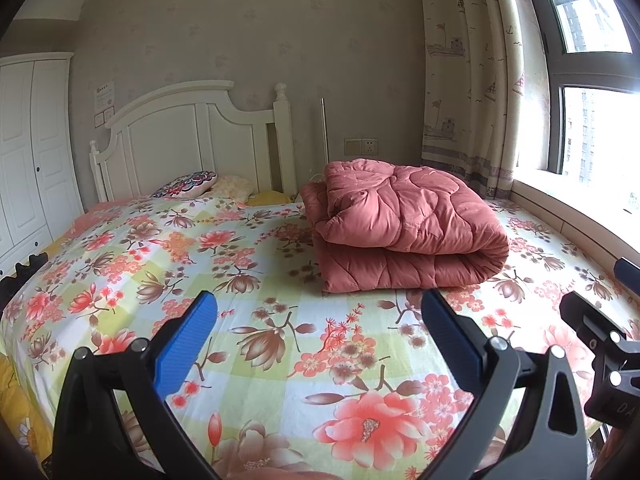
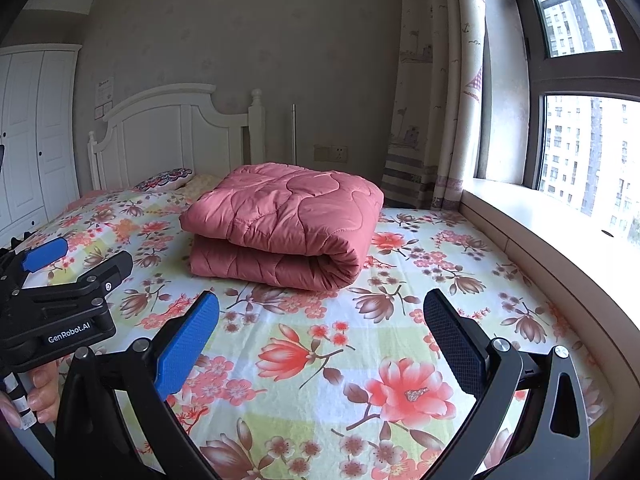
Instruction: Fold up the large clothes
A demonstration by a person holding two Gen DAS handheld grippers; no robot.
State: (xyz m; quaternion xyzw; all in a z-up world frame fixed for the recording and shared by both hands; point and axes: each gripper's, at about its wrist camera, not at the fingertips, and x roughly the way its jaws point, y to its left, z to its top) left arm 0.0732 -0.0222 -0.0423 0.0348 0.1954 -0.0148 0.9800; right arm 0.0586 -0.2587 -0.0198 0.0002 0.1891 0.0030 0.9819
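at the far left stands a white panelled wardrobe (image 1: 28,152) against the wall, and next to it the white wooden headboard (image 1: 188,140) of the bed. below the headboard lie a small cushion with a dark patterned cover (image 1: 188,185) and a pale yellow pillow (image 1: 234,186), side by side at the head of the mattress. the bed is spread with a floral bedsheet of red and brown flowers on pale green and white squares (image 1: 248,280), which fills most of both views.

the left gripper (image 1: 320,336) hangs low over the near part of the sheet, its two blue-padded fingers (image 1: 186,344) set wide apart with nothing between them. in the right wrist view a hand (image 2: 40,396) shows at the lower left edge, wrapped round the black handle of that gripper.

further right, the thick pink quilted comforter (image 1: 404,224) lies on the sheet in a folded bundle, layers stacked with a rounded fold facing the window side. it sits in the middle-right of the bed, beyond both grippers and touching neither.

the right gripper (image 2: 322,336) also hovers over the near sheet, just beside the left one, its jaws spread open and empty, pointing toward the comforter.

behind the comforter a beige wall socket plate (image 1: 361,146) is set in the wall. right of it hangs a cream curtain printed with boats (image 1: 468,92), and at the far right is the dark-framed window (image 2: 576,80) above a pale sill (image 2: 532,216), with apartment blocks outside.
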